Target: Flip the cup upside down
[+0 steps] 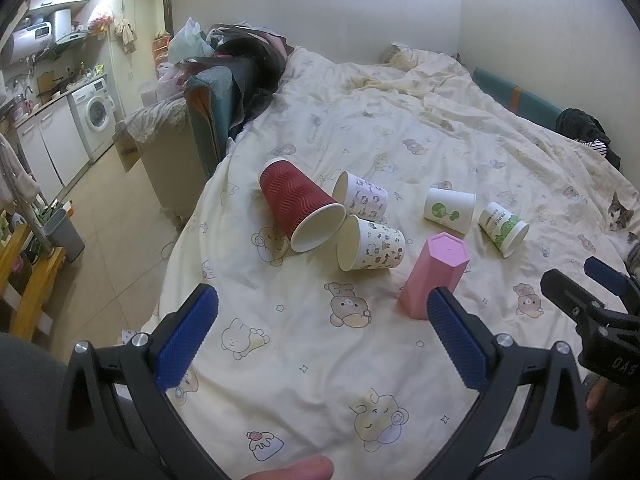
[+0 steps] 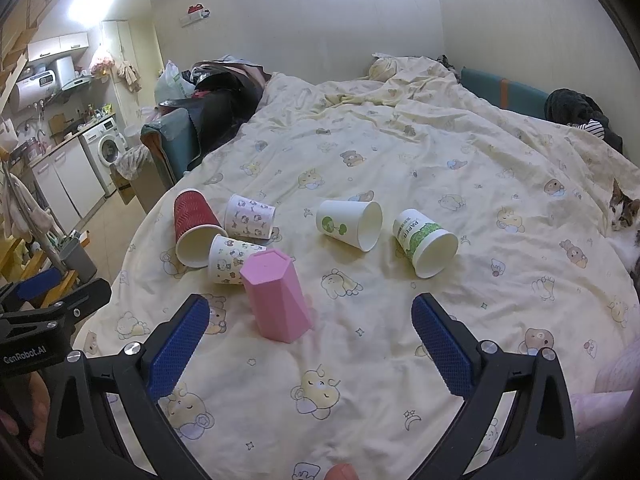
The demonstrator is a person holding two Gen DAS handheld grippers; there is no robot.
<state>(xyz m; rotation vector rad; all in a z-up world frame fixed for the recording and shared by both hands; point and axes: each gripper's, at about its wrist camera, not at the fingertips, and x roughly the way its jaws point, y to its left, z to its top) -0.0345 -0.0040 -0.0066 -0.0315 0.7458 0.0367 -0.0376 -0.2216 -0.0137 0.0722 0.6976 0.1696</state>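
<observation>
A pink hexagonal cup [image 1: 432, 276] [image 2: 276, 294] stands upside down on the bed, base up. Behind it several paper cups lie on their sides: a red ribbed cup [image 1: 298, 205] [image 2: 192, 224], two cartoon-print cups [image 1: 366, 196] [image 1: 374, 249], a white cup with a green tree logo [image 1: 448, 210] [image 2: 348, 224], and a green-labelled "PAPER" cup [image 1: 502, 229] [image 2: 424, 242]. My left gripper [image 1: 320, 332] is open and empty, its right finger just in front of the pink cup. My right gripper [image 2: 310, 338] is open and empty, near the pink cup.
The yellow bear-print duvet [image 1: 360, 360] covers the bed. A cat [image 1: 620, 216] [image 2: 622, 214] lies at the right edge. The bed's left edge drops to a tiled floor [image 1: 108, 240] with a grey bin, washing machine and cabinets. Dark clothes lie at the far right.
</observation>
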